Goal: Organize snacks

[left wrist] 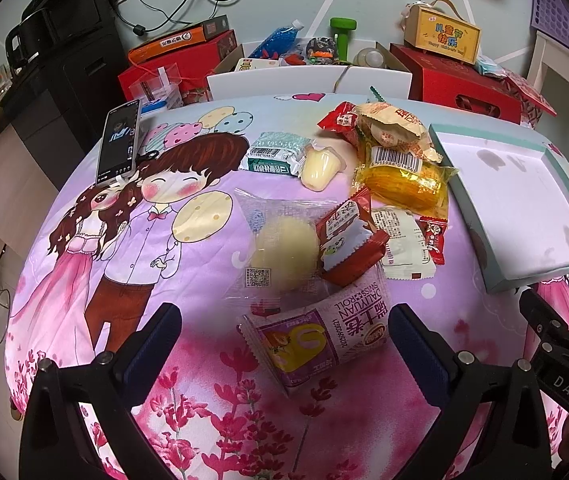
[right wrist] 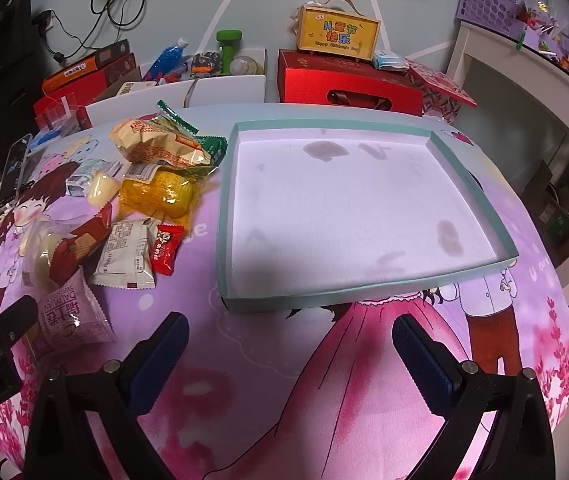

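— Snacks (left wrist: 364, 200) lay where, then?

— In a loose heap on the cloth (left wrist: 188, 360), left of the tray (right wrist: 472, 184). The tray was shallow, white inside with a teal rim, and nothing lay in it.

— Which snack was nearest?

— The roll (left wrist: 316, 340), a pale purple pack, flat on the cloth. Just beyond it sat a clear bun pack (left wrist: 280, 240), with a red wafer pack (left wrist: 348, 244) leaning over it. Farther off were a white pack (left wrist: 400, 244), a small red candy (left wrist: 433, 238), a yellow cake (left wrist: 404, 188), a tan pack (left wrist: 392, 124) on top of the pile, a jelly cup (left wrist: 320, 168) and a mint pack (left wrist: 276, 154).

— And the grippers?

— The left gripper (left wrist: 284, 340) was spread wide, its fingers either side of the roll, gripping nothing; whether they touched it I could not tell. The right gripper (right wrist: 290, 340) was likewise released, held over bare cloth just near of the tray's near edge.

— Anything else?

— A phone (left wrist: 119, 142) stood propped at far left.
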Action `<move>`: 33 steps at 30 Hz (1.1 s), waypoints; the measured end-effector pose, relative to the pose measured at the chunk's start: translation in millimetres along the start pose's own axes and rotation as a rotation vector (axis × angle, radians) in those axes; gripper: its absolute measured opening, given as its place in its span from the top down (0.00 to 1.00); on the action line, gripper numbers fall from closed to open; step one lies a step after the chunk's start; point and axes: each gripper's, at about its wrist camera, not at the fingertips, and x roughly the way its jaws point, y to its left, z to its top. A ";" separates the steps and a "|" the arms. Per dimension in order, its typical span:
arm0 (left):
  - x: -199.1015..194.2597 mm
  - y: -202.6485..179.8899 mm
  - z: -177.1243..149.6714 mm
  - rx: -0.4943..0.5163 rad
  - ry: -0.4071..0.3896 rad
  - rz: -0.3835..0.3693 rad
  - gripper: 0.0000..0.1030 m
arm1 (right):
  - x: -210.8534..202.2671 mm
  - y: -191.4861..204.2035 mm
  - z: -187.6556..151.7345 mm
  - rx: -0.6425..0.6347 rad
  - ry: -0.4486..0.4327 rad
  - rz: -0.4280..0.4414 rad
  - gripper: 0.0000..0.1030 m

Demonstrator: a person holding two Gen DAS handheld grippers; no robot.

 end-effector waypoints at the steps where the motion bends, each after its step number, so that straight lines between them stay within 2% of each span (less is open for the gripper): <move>1: -0.4 -0.5 1.2 0.000 0.000 0.000 0.00 | -0.3 0.5 0.3 -0.001 0.000 0.000 0.00; 10: -0.6 1.3 -3.3 -0.006 -0.002 0.000 0.00 | -1.0 3.9 1.4 -0.016 -0.008 0.022 0.00; 24: -5.6 4.7 3.9 -0.029 -0.050 -0.005 0.00 | -4.7 6.4 2.0 -0.014 -0.036 0.060 0.00; 30: -8.2 8.3 6.8 -0.046 -0.072 -0.030 0.00 | -1.9 12.4 7.1 -0.046 -0.044 0.055 0.00; 33: -5.9 13.9 10.8 -0.085 -0.060 -0.055 0.00 | -2.2 19.5 14.7 -0.068 -0.062 0.083 0.00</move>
